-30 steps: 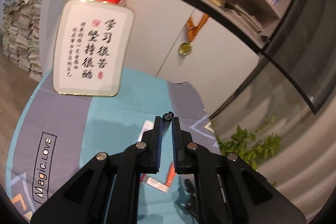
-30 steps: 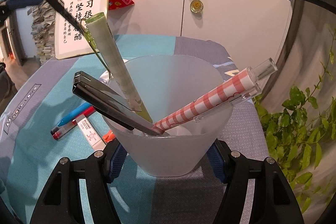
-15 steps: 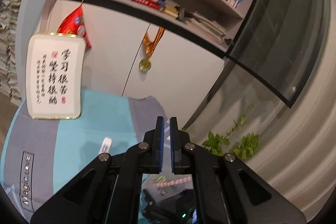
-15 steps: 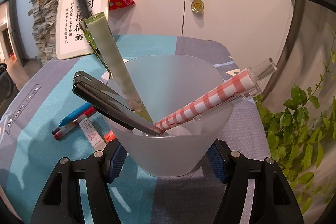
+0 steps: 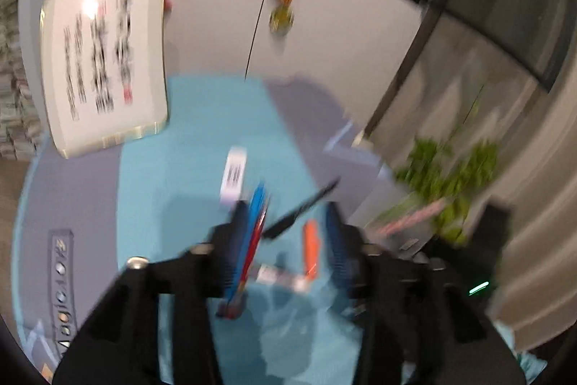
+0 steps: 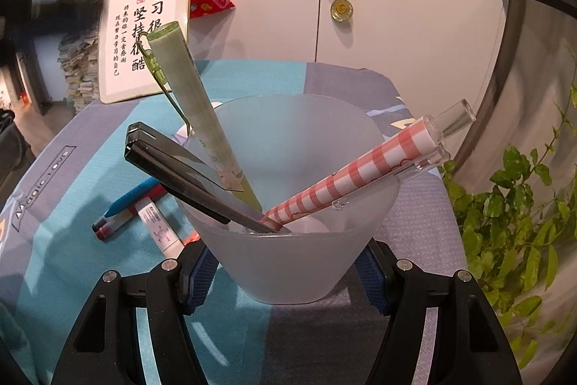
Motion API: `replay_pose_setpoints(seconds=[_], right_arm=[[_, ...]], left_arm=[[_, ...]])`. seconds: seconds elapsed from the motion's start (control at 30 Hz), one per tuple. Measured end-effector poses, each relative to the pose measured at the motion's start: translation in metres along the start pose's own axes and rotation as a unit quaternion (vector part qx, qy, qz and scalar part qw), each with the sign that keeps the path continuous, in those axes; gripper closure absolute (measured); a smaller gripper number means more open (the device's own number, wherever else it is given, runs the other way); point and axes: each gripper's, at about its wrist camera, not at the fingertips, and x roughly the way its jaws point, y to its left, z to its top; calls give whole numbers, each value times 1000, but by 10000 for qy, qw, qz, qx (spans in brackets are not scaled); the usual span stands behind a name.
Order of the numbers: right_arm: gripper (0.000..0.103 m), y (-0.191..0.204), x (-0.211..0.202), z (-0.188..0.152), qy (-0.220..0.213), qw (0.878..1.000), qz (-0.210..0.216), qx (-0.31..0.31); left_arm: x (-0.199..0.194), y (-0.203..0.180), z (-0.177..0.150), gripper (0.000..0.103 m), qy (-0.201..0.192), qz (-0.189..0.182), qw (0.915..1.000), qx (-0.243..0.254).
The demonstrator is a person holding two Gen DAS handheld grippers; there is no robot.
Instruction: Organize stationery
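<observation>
My right gripper is shut on a frosted plastic cup that stands on the blue-and-grey table mat. A green pen, a black pen and a red-checked pen lean in the cup. Left of it on the mat lie a blue pen, a red pen, a white tube and a small orange item. In the blurred left wrist view my left gripper hangs over these loose things with its jaws opening. The blue pen and the orange item show between its fingers, and nothing is gripped.
A framed calligraphy board leans against the white cabinet at the mat's far left. A medal hangs on the cabinet door. A green plant stands past the table's right edge. A white label strip lies farther back on the mat.
My left gripper has tipped down from facing the shelves to facing the loose pens on the mat, and its jaws have gone from shut to apart. The right gripper and cup have not moved.
</observation>
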Motion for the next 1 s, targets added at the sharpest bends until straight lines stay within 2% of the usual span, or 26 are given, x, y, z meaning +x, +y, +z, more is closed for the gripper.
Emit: replay_pose_setpoints(seconds=[0.13,0.23,0.27,0.37,0.57,0.6,0.73,0.83,0.9,0.93,1.0], right_arm=[[33,1,0,0,-5,10000,-28,-25],[33,1,0,0,13,10000,-42,-26],[33,2,1,0,29,10000,-55,-29],[33,2,0,0,31,10000,-58,-27],[33,3,0,1,25,9999,-119,-89],[33,3,0,1,25,9999,-119,-90],[33,2,1,1,31,9999,-100,-70],[33,2,1,1,31,9999,-105,-74],[33,2,1,1,28,9999,-104,-73],[33,2,1,1,29,9999,-105,-74],[33,3,0,1,29,9999,-110,-77]], left_arm=[[35,12,-10,60,190,171,9991,336],[51,3,-11,77,274,-51,9957,886],[54,-2,-11,79,278,-61,9939,1067],[68,-15,-13,81,290,34,9863,1621],[94,-23,-22,80,611,-16,9742,2174],[95,-23,-22,80,623,-54,9730,2220],[103,-23,-22,67,702,-137,9698,2332],[113,-19,-20,68,816,-139,9696,2301],[111,-17,-20,81,823,-156,9713,2225],[110,-16,-21,94,832,-160,9712,2229],[106,-17,-24,95,887,-211,9709,2216]])
